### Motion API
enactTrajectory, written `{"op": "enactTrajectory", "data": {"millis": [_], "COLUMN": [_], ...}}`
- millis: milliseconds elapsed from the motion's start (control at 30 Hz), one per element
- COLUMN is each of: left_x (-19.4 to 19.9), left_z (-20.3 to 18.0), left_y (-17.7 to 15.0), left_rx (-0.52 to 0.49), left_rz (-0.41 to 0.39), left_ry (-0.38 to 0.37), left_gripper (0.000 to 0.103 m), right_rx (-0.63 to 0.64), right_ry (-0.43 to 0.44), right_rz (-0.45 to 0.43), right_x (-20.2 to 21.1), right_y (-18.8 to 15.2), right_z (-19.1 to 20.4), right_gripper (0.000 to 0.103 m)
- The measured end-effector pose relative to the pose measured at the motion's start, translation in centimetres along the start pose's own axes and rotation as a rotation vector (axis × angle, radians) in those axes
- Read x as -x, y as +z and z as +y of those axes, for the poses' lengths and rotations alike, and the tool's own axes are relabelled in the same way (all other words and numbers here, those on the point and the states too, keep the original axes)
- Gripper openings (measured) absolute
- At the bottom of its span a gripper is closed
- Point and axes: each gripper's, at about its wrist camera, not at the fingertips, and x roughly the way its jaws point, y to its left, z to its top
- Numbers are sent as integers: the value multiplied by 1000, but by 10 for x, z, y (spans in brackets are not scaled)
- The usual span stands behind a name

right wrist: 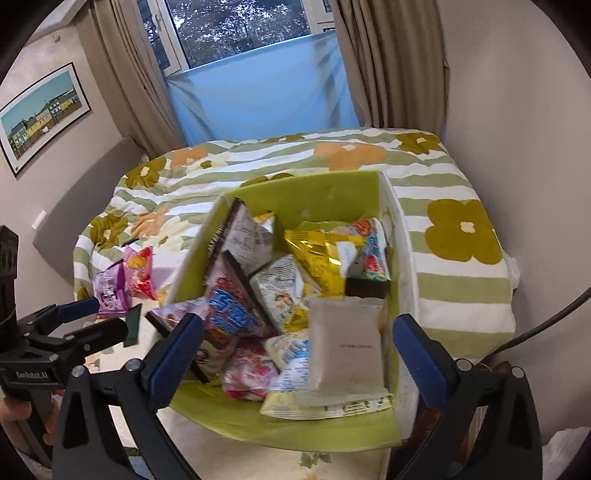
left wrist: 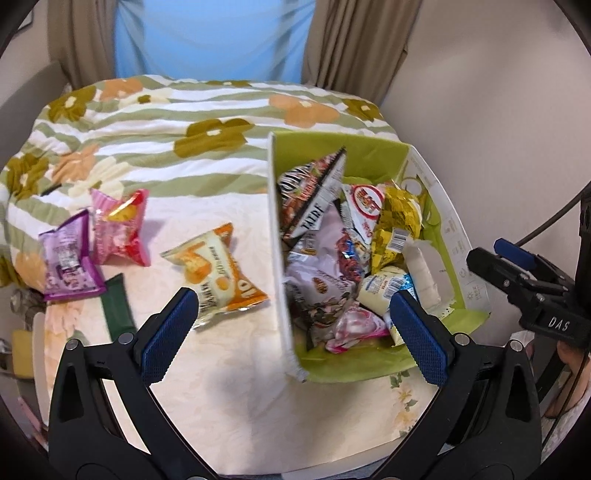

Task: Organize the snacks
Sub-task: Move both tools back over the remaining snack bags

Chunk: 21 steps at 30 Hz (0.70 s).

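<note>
My left fingers (left wrist: 295,325) hung spread and empty beside the box (left wrist: 280,258), nearer the orange packet (left wrist: 218,280) lying slantwise on the table, while my right fingers (right wrist: 299,354) stood released above a pale pouch (right wrist: 345,347), seemingly dropped.

Soft, even daylight from the window (right wrist: 236,33); room moderately bright. Faint shadow under the box (left wrist: 369,365). Glare on the gold packet (right wrist: 325,258). Motion blur on the pale packet (right wrist: 345,347). Strong fisheye bending, dark vignette at corners.

Dark green packet (left wrist: 117,308) (half hidden) lies under purple packet (left wrist: 70,258).
</note>
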Motion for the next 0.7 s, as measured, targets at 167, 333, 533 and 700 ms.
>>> {"op": "enactTrajectory", "data": {"millis": [167,333,533,700], "left_x": [23,48,74,88], "left_z": [26,68,127,178], "left_y": [-3,-6,-5,-2], "left_rx": [33,76,113,140], "left_rz": [-33,-72,-101,-103], "left_ry": [27,47,68,88], "left_gripper": [102,102,102,102], "right_rx": [37,94,147,171], "right_ry": [23,53,73,71], "right_rz": [-36,-88,-127,-130], "right_x": [8,17,22,11], "right_y": [9,17,19,18], "right_z": [27,67,131,182], "right_gripper": [102,102,102,102]}}
